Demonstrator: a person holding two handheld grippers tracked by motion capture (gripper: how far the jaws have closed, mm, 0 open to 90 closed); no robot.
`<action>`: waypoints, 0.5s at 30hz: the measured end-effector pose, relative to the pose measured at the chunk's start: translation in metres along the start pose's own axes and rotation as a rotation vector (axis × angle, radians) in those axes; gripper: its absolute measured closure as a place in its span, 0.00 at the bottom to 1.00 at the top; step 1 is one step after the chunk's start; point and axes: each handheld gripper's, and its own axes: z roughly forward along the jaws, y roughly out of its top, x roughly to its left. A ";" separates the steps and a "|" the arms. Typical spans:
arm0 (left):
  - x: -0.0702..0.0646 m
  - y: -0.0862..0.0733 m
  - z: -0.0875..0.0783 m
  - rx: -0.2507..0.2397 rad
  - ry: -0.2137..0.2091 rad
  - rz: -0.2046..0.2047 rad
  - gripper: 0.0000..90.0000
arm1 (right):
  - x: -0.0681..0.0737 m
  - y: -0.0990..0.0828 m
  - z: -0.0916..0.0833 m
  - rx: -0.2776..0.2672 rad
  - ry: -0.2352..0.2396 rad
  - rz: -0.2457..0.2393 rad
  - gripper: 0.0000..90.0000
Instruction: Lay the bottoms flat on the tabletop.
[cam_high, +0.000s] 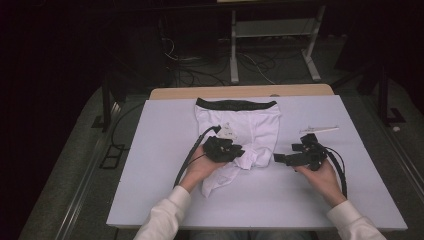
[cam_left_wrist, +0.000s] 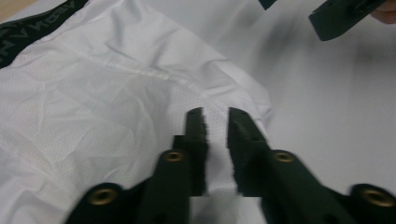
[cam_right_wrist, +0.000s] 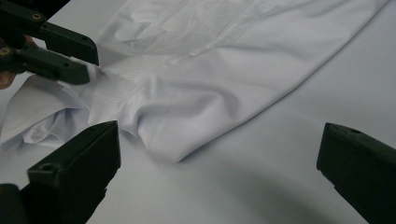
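A pair of white briefs (cam_high: 252, 125) with a black waistband (cam_high: 235, 104) lies flat on the white table (cam_high: 165, 150); one leg is bunched toward the near side. My left gripper (cam_high: 241, 151) hovers over the crotch area. In the left gripper view (cam_left_wrist: 215, 114) its jaws stand a narrow gap apart, with mesh fabric (cam_left_wrist: 116, 107) showing through the gap and nothing pinched. My right gripper (cam_high: 286, 153) rests just right of the briefs, pointing left at them. Its jaws (cam_right_wrist: 219, 140) are spread wide around bare table, facing the folded leg hem (cam_right_wrist: 187, 135).
A thin white strip (cam_high: 320, 129) lies on the table behind my right gripper. A wooden edge (cam_high: 240, 92) runs along the table's far side. Beyond it, on the dark floor, are cables and a metal frame (cam_high: 272, 45).
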 end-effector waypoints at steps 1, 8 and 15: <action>-0.002 0.001 0.001 0.000 -0.006 0.002 0.75 | 0.000 0.000 0.000 0.003 0.000 0.000 0.00; -0.016 0.003 0.011 0.030 -0.001 0.038 0.42 | 0.002 -0.001 0.003 0.015 0.002 -0.003 0.00; -0.032 0.002 0.030 0.106 0.016 0.149 0.35 | 0.002 -0.001 0.006 0.023 -0.001 -0.001 0.00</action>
